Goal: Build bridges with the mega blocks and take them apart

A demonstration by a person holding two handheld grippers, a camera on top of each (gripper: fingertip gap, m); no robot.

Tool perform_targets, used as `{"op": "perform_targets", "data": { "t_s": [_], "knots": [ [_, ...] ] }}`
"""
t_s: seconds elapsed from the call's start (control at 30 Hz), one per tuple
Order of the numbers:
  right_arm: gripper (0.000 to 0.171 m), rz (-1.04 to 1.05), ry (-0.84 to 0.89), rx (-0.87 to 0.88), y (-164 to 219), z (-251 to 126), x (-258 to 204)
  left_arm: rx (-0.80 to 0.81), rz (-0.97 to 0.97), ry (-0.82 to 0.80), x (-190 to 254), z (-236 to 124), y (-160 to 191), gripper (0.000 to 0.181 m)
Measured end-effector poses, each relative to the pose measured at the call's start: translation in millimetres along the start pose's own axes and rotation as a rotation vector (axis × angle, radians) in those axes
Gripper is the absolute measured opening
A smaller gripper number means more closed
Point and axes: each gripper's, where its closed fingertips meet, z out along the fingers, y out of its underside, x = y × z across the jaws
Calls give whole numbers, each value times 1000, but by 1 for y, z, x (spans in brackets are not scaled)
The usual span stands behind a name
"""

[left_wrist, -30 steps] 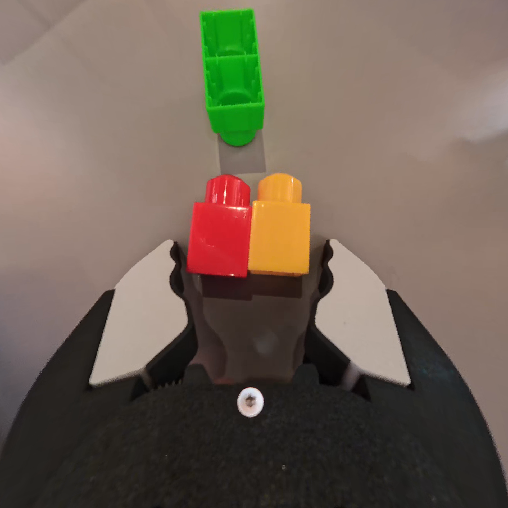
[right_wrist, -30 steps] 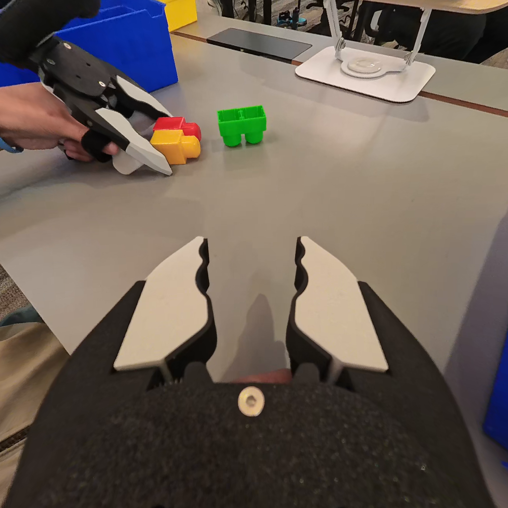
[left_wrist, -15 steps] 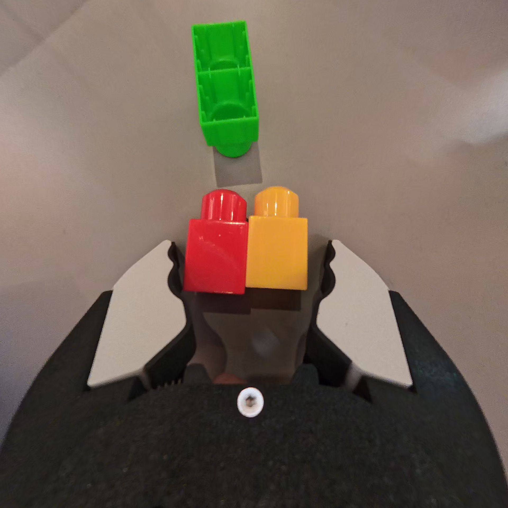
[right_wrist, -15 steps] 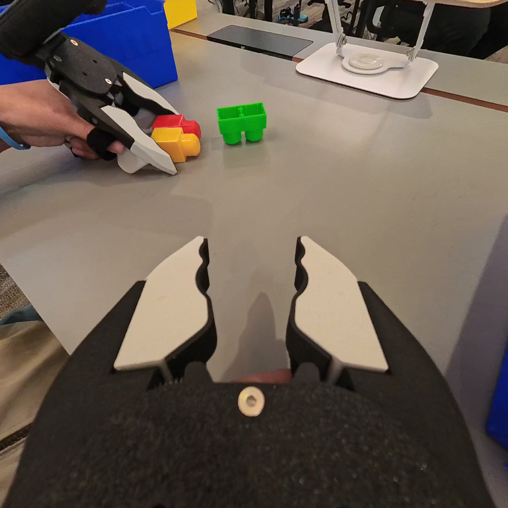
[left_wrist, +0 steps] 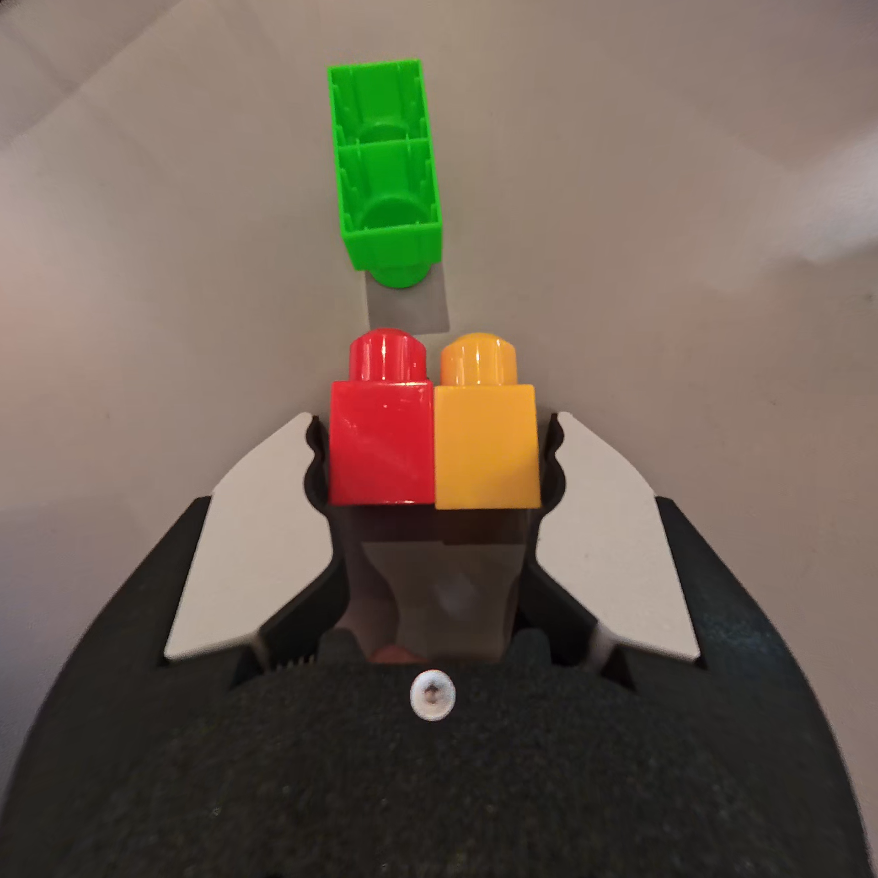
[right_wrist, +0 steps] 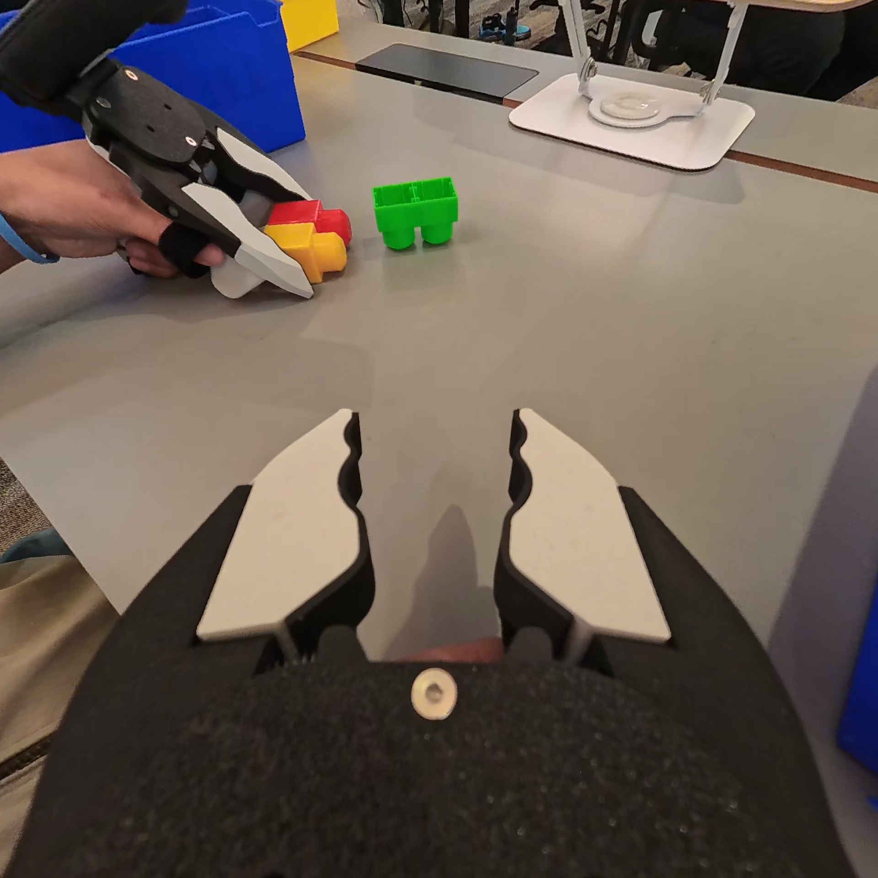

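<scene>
Nearest me, the right tongs [right_wrist: 434,418] hang low over the bare grey desk [right_wrist: 594,332], fingers spread apart with nothing between them; they look parked, waiting their turn.

Farther off to the left, a hand [right_wrist: 71,214] holds the left tongs [left_wrist: 433,418], tilted down to the desk. Their fingers are parted wide and straddle two single-stud blocks lying on their sides, a red block [left_wrist: 380,442] and a yellow block [left_wrist: 485,446], pressed flank to flank with studs pointing away from the tongs. The left finger seems to touch or nearly touch the red flank, while a thin gap shows beside the yellow one, so I cannot call it a firm grip yet. My guess is the pair is being squared up together, to be clamped as one or stood up as the two piers of a bridge.

Just beyond their studs, apart from them, a green two-stud block [right_wrist: 415,209] stands upside down on its studs, hollow underside up. It is probably the span, still unused.

Behind these sit a blue bin [right_wrist: 228,71], a yellow bin [right_wrist: 309,19], a flat black slab [right_wrist: 446,71] and a white stand base [right_wrist: 665,133].

I can read no brand, label or writing anywhere.
</scene>
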Motion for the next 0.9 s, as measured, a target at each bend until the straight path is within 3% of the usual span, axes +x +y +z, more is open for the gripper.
{"op": "perform_targets", "data": {
  "t_s": [0.67,0.9],
  "knots": [
    [59,0,-3,-1,0,0,0,3,21,12,3,-2,1,88],
    [59,9,-6,0,1,1,0,84,55,-8,2,-18,-5,81]
  ]
}}
